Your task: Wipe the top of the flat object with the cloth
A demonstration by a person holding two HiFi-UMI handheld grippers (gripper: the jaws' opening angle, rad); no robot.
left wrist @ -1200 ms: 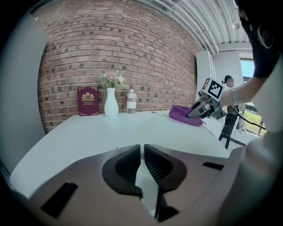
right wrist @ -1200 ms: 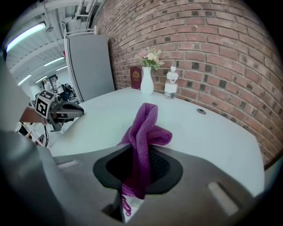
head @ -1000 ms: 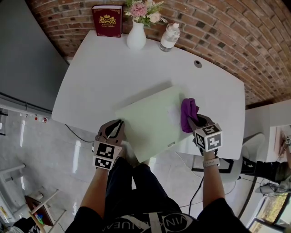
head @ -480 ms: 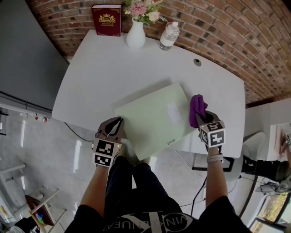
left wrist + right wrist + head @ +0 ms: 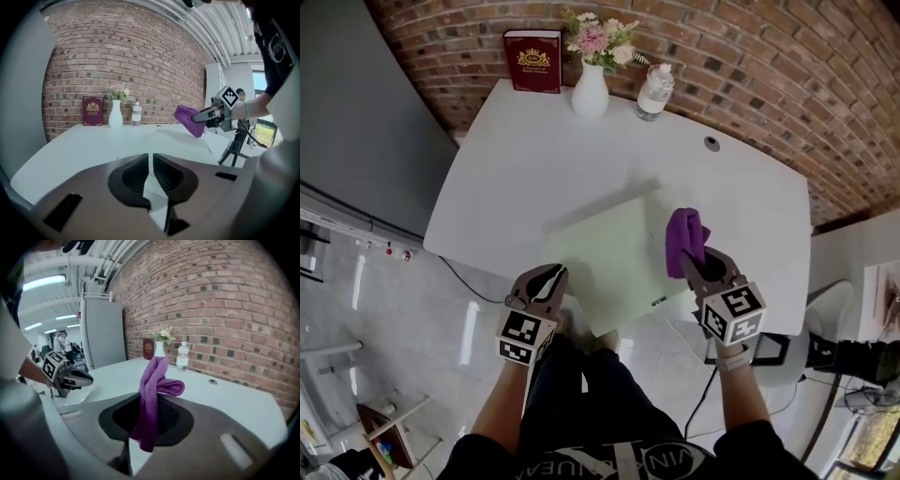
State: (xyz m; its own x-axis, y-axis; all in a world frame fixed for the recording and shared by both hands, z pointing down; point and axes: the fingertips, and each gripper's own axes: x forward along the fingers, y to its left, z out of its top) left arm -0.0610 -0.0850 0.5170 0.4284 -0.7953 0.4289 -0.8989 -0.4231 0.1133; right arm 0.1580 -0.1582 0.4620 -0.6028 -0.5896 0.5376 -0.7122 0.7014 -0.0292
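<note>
- Two grippers are in my hands, both at the near side of the white table (image 5: 525,159).
- My left gripper (image 5: 551,275) has its jaws nearly together. They pinch the thin near-left edge of the pale green board (image 5: 605,248). In the left gripper view a pale sliver of that board sits between the pads.
- My right gripper (image 5: 695,260) is clamped on the purple cloth (image 5: 684,236). In the right gripper view the cloth stands bunched up between the jaws, with one fold flopped over to the right.
- The board lies at an angle on the near half of the table. Its near corner sticks out past the table's near edge, towards me.
- The cloth is over the right part of the board, near its right edge. From the left gripper view it looks lifted clear of the surface, though I cannot be sure of that.
- The two grippers are well apart, one at each side of the board.
- Along the far edge of the table, against the brick wall (image 5: 750,66), stand a red book (image 5: 533,61), a white vase (image 5: 590,95) with flowers (image 5: 602,37), and a clear bottle (image 5: 654,92), from left to right.
- A small round hole (image 5: 711,142) sits in the tabletop, right of the bottle.
</note>
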